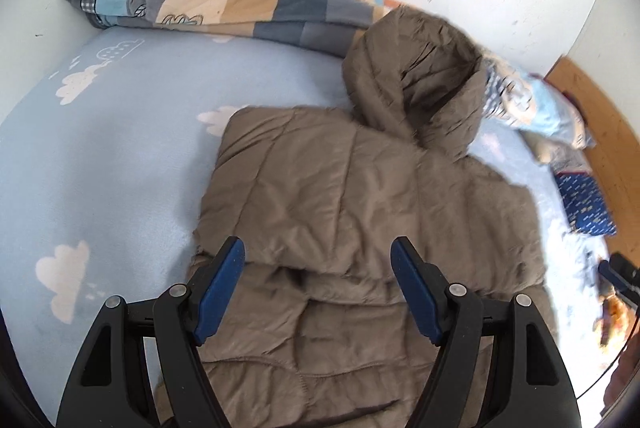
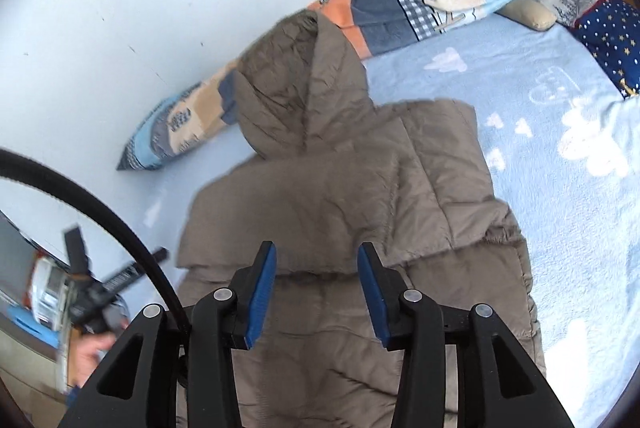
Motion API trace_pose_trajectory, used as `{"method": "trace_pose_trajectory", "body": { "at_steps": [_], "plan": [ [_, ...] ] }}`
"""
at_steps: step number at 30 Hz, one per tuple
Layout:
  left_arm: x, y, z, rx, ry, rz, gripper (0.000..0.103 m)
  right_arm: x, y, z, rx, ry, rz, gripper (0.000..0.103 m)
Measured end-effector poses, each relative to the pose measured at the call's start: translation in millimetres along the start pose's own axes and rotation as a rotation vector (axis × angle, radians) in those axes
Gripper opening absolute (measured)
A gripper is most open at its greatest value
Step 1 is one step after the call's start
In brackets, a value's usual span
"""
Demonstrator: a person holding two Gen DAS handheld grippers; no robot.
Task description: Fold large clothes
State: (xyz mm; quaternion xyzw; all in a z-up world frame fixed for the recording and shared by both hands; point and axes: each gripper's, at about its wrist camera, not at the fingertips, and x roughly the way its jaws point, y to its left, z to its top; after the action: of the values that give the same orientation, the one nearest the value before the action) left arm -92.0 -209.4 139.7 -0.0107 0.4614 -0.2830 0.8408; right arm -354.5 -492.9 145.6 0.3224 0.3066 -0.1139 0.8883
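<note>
Bed sheet (image 1: 120,156): pale blue fleece with white clouds, filling the frame.
Puffer jacket (image 1: 352,188): centre of the frame on the sheet; taupe, quilted, slippery-looking, sides folded in, hood (image 1: 416,84) propped against the patchwork bolster (image 1: 224,2) at the top.
Left gripper (image 1: 318,256): spread wide above the lower fold, holding nothing.
Right gripper (image 2: 316,260): parted, empty.
Next: you probably want to pinch deep through both padded layers, fold slowly, then press the air out.

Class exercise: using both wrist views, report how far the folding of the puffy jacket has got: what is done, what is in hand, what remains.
Done: the brown quilted hooded jacket lies on the light blue cloud-print bedsheet with both sides folded inward across the body. In hand: nothing; the left gripper and right gripper hover open above it. Left: the brown hood sticks out unfolded, and the body probably needs a final lengthwise fold.
</note>
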Motion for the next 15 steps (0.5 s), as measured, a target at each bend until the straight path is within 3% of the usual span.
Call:
{"method": "trace_pose_trajectory", "body": {
  "at_steps": [3,8,15],
  "plan": [
    [-6,-6,7,-0.017,-0.014,-0.059,0.075,-14,26,27,-0.054,-0.008,-0.020,0.046],
    [-18,-16,35,-0.004,-0.028,-0.155,0.077,-20,68,79,-0.140,-0.032,-0.056,0.056],
    [25,-35,124,0.102,0.049,-0.089,0.080,25,81,154,-0.209,0.010,-0.133,0.061]
  ]
}}
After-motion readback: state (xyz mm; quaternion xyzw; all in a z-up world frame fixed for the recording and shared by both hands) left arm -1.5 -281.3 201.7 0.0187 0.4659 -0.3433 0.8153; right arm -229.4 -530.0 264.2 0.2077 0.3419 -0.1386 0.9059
